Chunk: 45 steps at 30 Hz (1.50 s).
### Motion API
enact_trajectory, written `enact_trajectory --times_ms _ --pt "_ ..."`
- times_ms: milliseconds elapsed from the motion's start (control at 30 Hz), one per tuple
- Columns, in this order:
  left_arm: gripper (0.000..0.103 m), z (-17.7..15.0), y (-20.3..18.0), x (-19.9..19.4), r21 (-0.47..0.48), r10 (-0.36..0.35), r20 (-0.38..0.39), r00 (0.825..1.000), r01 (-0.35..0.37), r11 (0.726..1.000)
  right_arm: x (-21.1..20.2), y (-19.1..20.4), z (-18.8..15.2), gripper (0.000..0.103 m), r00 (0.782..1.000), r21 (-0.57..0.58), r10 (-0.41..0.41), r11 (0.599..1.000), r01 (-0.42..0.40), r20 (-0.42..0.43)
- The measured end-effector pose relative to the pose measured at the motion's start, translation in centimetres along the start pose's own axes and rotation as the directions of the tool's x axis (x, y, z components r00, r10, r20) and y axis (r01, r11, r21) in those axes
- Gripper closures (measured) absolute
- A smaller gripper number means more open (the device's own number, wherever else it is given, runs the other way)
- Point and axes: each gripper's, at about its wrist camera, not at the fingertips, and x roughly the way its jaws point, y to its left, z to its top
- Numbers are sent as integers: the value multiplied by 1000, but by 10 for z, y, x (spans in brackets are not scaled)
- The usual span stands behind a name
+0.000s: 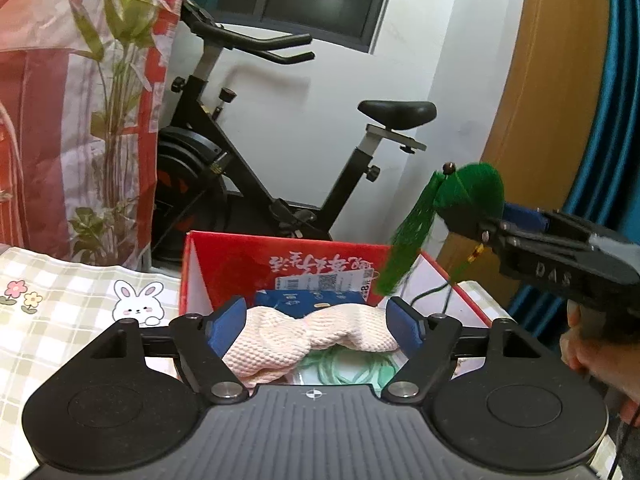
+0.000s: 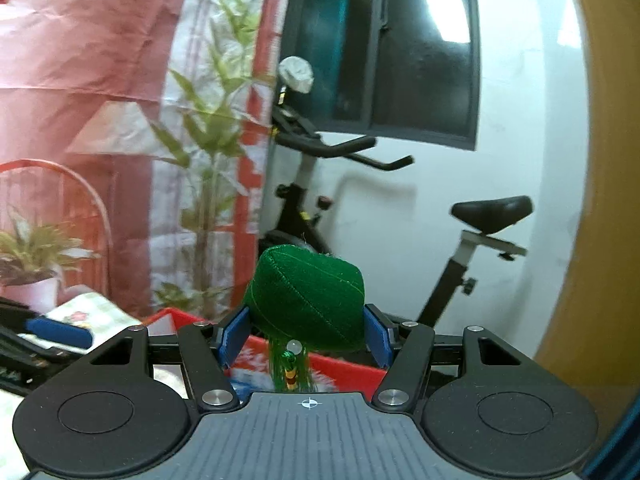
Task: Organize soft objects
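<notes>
My left gripper (image 1: 316,326) is shut on a pink knitted cloth (image 1: 308,338) and holds it over the open red cardboard box (image 1: 288,258). A pale green cord (image 1: 352,368) lies in the box below it. My right gripper (image 2: 306,332) is shut on a green stuffed sachet (image 2: 308,296) with a green tassel (image 2: 290,370) and beads hanging under it. In the left wrist view the right gripper (image 1: 476,220) holds the sachet (image 1: 476,190) above the box's right rim, tassel (image 1: 404,244) dangling.
The box stands on a table with a checked cloth printed with a rabbit (image 1: 138,302). A black exercise bike (image 1: 256,168) stands behind the table against a white wall. A red-and-white printed curtain (image 1: 72,100) hangs at the left, a wooden door (image 1: 548,100) at the right.
</notes>
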Motion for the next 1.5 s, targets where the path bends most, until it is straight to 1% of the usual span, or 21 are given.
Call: enact_trajectory --times_ms 133,233,300,367,433,467,500,533,600,633,700,833,933,1033,1167,1200,1300,1400,1500 --pt "20 -2 3 -4 -6 13 1 1000 -13 1000 1 12 -10 46 995 53 62 997 -58 -77" --pt "17 -4 3 -6 -8 28 -4 1000 -28 1000 6 22 -27 46 979 83 104 992 -91 -173" --pt "13 -6 3 -8 -7 42 -7 999 -42 999 9 29 -38 45 966 99 119 990 -98 -230" --pt "7 -6 3 -11 -3 63 -3 998 -63 998 11 34 -47 44 954 112 121 989 -93 -276" --pt "4 -6 3 -15 7 85 3 996 -85 996 13 39 -51 42 947 111 114 990 -84 -301" --pt "3 -6 3 -16 11 91 4 996 -92 996 12 41 -52 36 945 105 109 991 -80 -309" --pt "2 -5 3 -18 13 95 4 995 -95 995 11 43 -53 27 944 100 105 992 -77 -314" --pt "0 -4 4 -19 14 99 5 995 -100 995 9 44 -54 23 943 95 98 993 -71 -317" --pt "0 -3 6 -23 9 110 0 994 -110 994 6 46 -53 13 941 85 89 994 -64 -325" --pt "0 -2 6 -24 5 117 -8 993 -117 993 4 47 -52 10 940 81 83 995 -59 -330" --pt "0 -1 7 -28 -7 144 -25 989 -144 989 -1 47 -50 1 941 77 66 996 -42 -333" --pt "0 -1 7 -44 -4 187 -13 982 -187 982 -13 42 -44 1 941 90 54 996 -25 -334" --pt "0 1 7 -56 1 232 0 973 -232 973 -21 38 -41 0 941 110 41 994 -4 -335" --pt "0 4 6 -69 9 283 12 959 -283 959 -32 34 -35 0 945 127 36 992 6 -326" --pt "0 9 -2 -90 41 351 47 935 -353 935 -52 29 -24 0 956 143 18 989 26 -294" --pt "0 10 -4 -95 53 353 55 934 -355 933 -57 28 -20 0 958 144 10 989 33 -286" --pt "0 15 -12 -115 66 312 82 947 -317 946 -74 28 -9 0 962 132 -17 990 55 -273" --pt "0 21 -22 -128 62 288 71 955 -293 954 -93 27 2 0 965 134 -23 989 59 -260" --pt "0 24 -36 -145 91 299 94 950 -307 947 -115 23 13 0 971 147 -27 987 64 -239"
